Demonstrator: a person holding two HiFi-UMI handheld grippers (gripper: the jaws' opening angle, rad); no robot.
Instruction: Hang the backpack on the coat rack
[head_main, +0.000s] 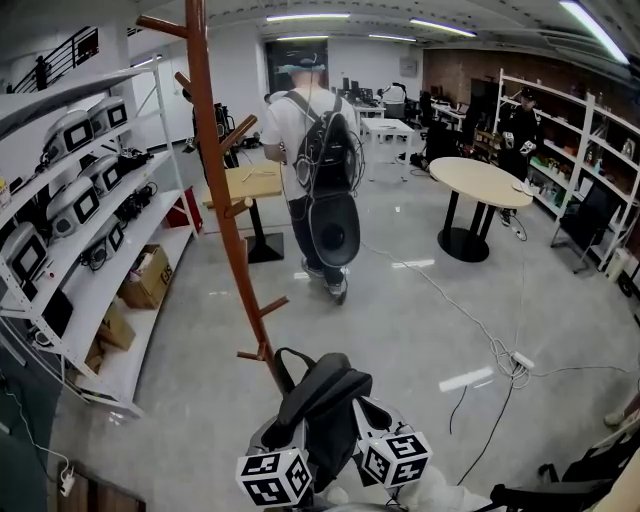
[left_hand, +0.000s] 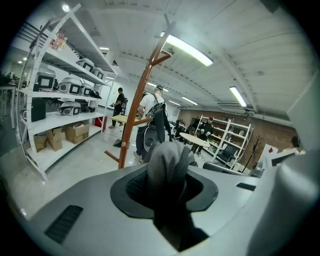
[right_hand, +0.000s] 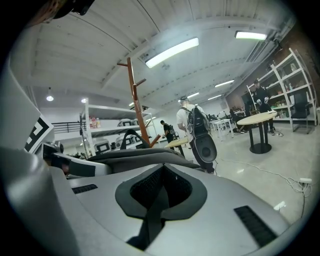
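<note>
The brown wooden coat rack (head_main: 228, 200) rises from the floor just ahead of me, with short pegs up its pole; it also shows as a coat rack (left_hand: 140, 105) and a coat rack (right_hand: 136, 100) in the gripper views. The dark grey backpack (head_main: 322, 398) hangs between my two grippers, close to the rack's foot. My left gripper (left_hand: 167, 185) is shut on a thick padded grey strap (left_hand: 167, 162). My right gripper (right_hand: 157, 197) is shut on a thin black strap (right_hand: 152, 220), with the backpack's body (right_hand: 135, 157) to its left. In the head view the bag hides both sets of jaws.
A person wearing a backpack (head_main: 315, 150) walks away beyond the rack. White shelving with devices and cardboard boxes (head_main: 90, 220) lines the left. A small wooden table (head_main: 250, 185), a round table (head_main: 480, 180) and a floor cable with power strip (head_main: 520, 360) lie ahead.
</note>
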